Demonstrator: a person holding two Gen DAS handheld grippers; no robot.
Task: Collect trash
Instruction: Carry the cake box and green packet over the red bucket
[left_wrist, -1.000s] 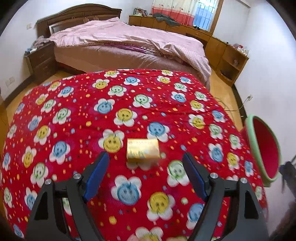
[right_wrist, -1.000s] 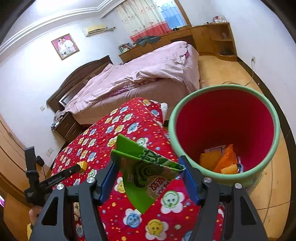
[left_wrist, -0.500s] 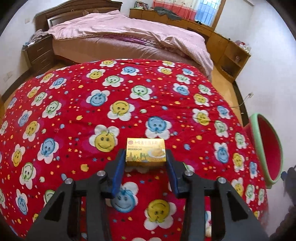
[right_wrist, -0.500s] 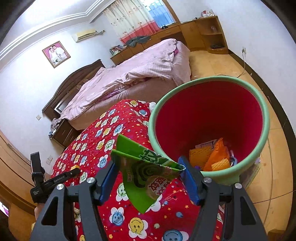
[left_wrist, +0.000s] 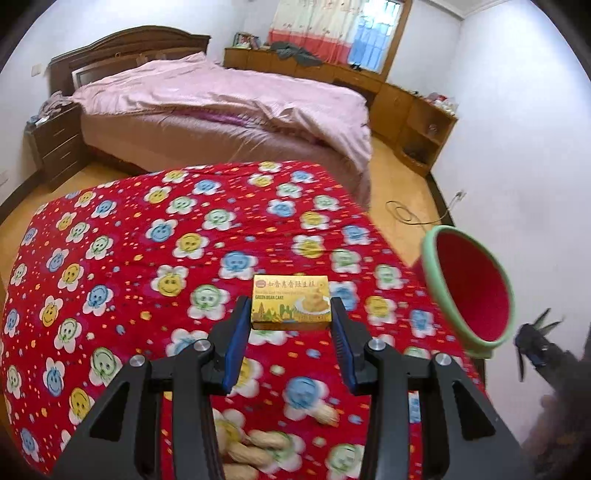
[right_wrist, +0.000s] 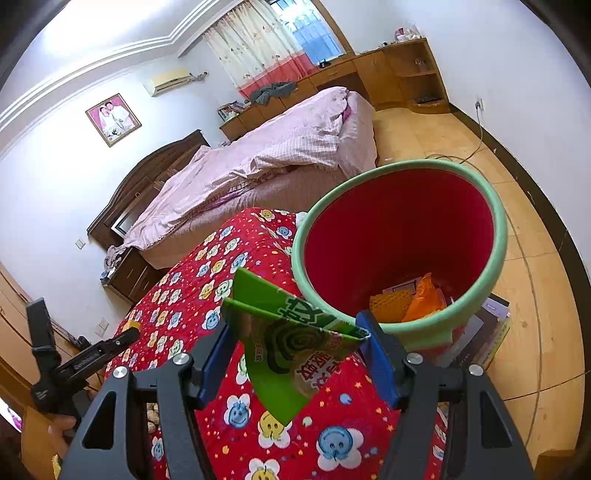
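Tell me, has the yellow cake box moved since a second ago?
Yes. The yellow cake box, clamped in the left gripper, has lifted off the red blanket, whose flowers have slid beneath it.

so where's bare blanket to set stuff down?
Free: red blanket beyond and left of the yellow box, up to its far edge by the bed. Crowded: near edge, with peanuts, and the bin side.

A home bedroom: double bed (left_wrist: 229, 107) with pink quilt, wooden nightstand (left_wrist: 55, 144), curtained window (right_wrist: 273, 40), framed portrait (right_wrist: 113, 119)
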